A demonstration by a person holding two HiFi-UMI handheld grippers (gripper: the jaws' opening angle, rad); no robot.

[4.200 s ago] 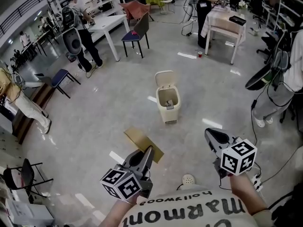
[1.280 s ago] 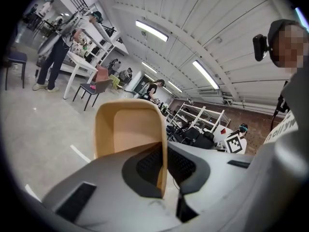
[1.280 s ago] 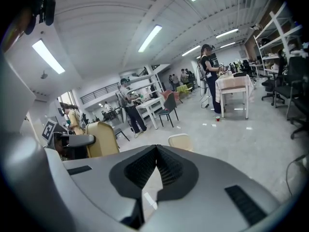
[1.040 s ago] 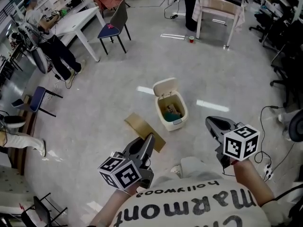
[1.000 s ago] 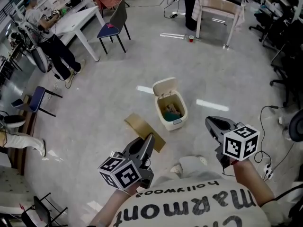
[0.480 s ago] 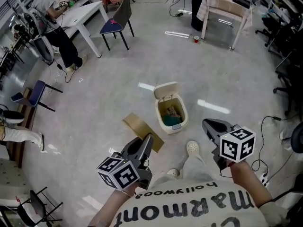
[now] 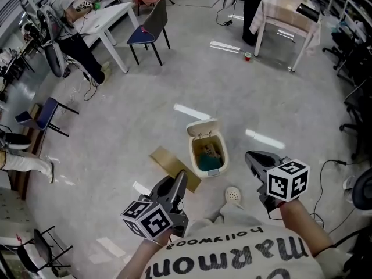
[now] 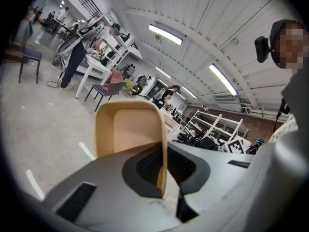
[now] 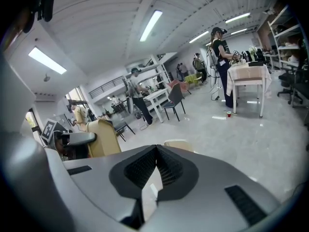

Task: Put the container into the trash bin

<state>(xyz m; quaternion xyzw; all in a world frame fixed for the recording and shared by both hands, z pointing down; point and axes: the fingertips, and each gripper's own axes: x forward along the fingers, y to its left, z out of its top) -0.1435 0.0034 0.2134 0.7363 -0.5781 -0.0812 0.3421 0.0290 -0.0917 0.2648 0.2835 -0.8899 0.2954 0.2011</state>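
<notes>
Container (image 7: 170,160) in left gripper (image 7: 180,179), open trash bin (image 7: 192,153) just ahead

a big open lab or workshop hall. the bare polished concrete floor (image 7: 116,115) carries a white table (image 7: 107,16) at the far left and a cloth-covered table (image 7: 285,10) at the far right, with loose chairs (image 7: 152,31) and cables (image 7: 325,167) trailing at the right. people (image 7: 70,10) work at the tables. strip lights (image 8: 165,34) run under a ribbed ceiling, and open shelving racks (image 8: 215,122) stand far off.
</notes>
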